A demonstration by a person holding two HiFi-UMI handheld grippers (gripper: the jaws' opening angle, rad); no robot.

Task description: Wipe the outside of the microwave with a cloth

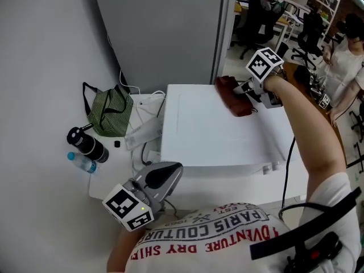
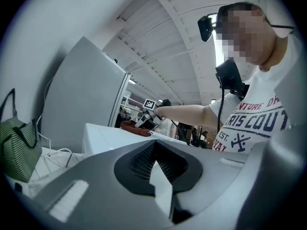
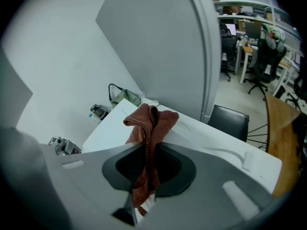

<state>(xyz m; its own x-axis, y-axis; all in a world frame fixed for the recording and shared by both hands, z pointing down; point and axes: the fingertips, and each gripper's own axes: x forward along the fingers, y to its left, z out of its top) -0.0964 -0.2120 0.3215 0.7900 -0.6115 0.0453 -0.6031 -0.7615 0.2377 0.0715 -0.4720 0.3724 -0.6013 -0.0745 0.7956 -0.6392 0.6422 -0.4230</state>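
The right gripper (image 1: pixel 245 91) pinches the brown cloth (image 1: pixel 231 94) tight. The cloth lies on top of the white microwave (image 1: pixel 210 138), near the back edge. The left gripper (image 1: pixel 170 173) has its 2 jaws together, holding nothing.

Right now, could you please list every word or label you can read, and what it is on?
"PARIS COUTURE": on the white T-shirt.
"DRY": same shirt, between words that are cut off.
"EST.": same shirt; the digits beside it are too small.
Square markers: patterns, no letters.
Water bottle label: too small to read.
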